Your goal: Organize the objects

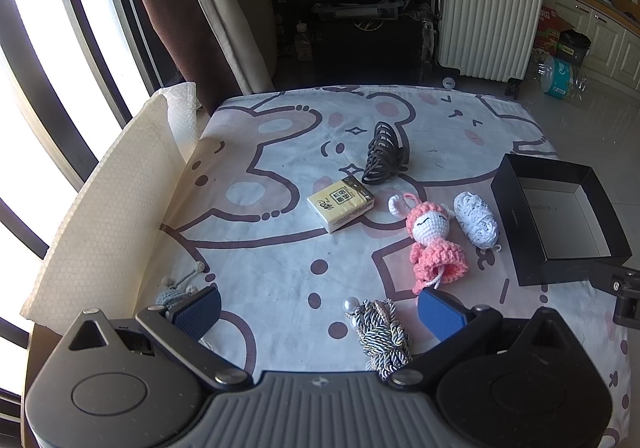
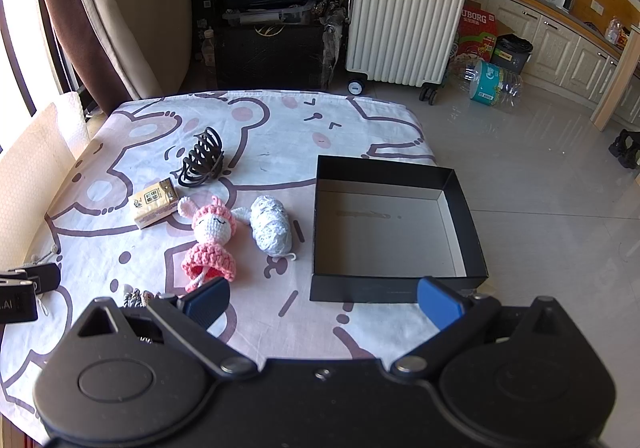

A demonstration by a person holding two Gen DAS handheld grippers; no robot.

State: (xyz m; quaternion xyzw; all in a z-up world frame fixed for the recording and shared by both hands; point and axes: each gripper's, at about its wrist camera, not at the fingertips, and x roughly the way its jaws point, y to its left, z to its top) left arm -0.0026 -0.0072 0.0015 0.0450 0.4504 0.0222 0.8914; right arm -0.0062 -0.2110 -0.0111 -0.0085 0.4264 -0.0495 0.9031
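Observation:
On the bear-print tablecloth (image 1: 280, 260) lie a black hair claw (image 1: 384, 154) (image 2: 202, 162), a yellow tissue pack (image 1: 341, 203) (image 2: 153, 203), a pink crochet doll (image 1: 434, 240) (image 2: 210, 240) and a white yarn bundle (image 1: 477, 219) (image 2: 272, 226). An empty black box (image 2: 394, 232) (image 1: 560, 216) stands at the right edge. A twisted cord with a pearl (image 1: 382, 334) lies near my open left gripper (image 1: 318, 314). A grey knitted item (image 1: 176, 290) sits by its left finger. My right gripper (image 2: 322, 304) is open and empty, in front of the box.
A white honeycomb-textured sheet (image 1: 108, 216) stands along the table's left side by the window. Beyond the table stand a white suitcase (image 2: 404, 12), dark boxes and a water-bottle pack (image 2: 494, 84) on the tiled floor. The left gripper's body shows in the right wrist view (image 2: 24, 290).

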